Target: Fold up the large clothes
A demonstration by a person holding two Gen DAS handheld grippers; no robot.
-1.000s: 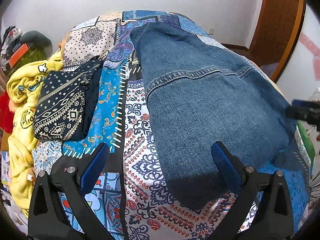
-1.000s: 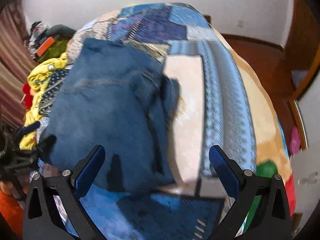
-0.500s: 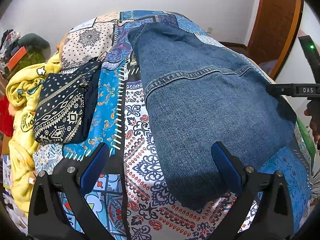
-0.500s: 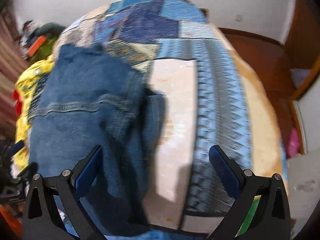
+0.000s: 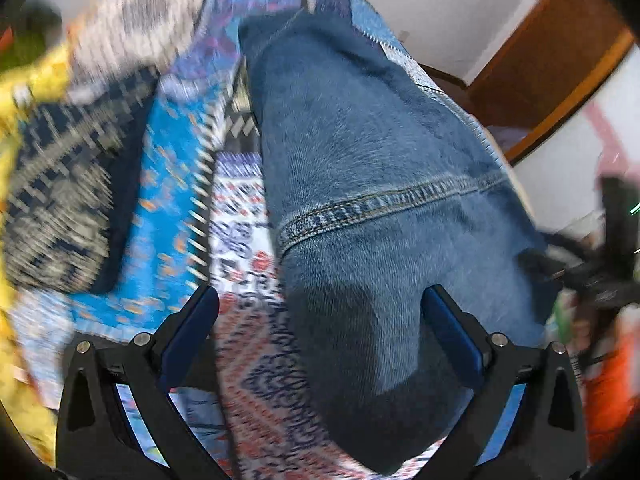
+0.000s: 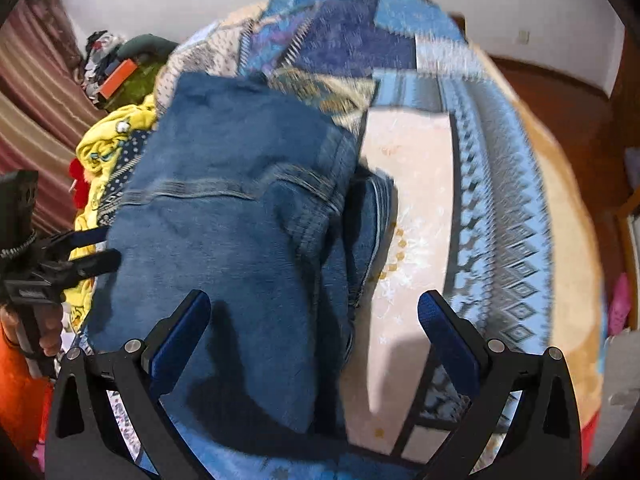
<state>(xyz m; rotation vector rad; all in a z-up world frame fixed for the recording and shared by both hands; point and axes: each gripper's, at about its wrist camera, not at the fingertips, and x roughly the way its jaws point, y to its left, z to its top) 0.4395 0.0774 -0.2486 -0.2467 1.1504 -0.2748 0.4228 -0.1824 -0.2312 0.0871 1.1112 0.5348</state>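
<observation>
A blue denim garment [image 5: 372, 184] lies spread on the patchwork bed cover, its stitched seam running across the middle. My left gripper [image 5: 320, 320] is open and empty, low over the garment's near left edge. In the right wrist view the same denim garment [image 6: 224, 216] lies with its right side bunched into a fold. My right gripper [image 6: 314, 320] is open and empty over that bunched right edge. The left gripper also shows in the right wrist view [image 6: 86, 250] beside the garment's left edge. The right gripper shows blurred in the left wrist view [image 5: 568, 268] at the garment's right edge.
A folded dark patterned cloth [image 5: 68, 200] and yellow clothes [image 6: 112, 140] lie left of the denim. More clothes are piled at the far left [image 6: 116, 72]. A wooden door [image 5: 552, 60] and floor lie beyond the bed's right edge [image 6: 576, 216].
My left gripper has dropped closer to the denim's near left edge, and the view is blurred. My right gripper has swung back left over the garment's bunched right side.
</observation>
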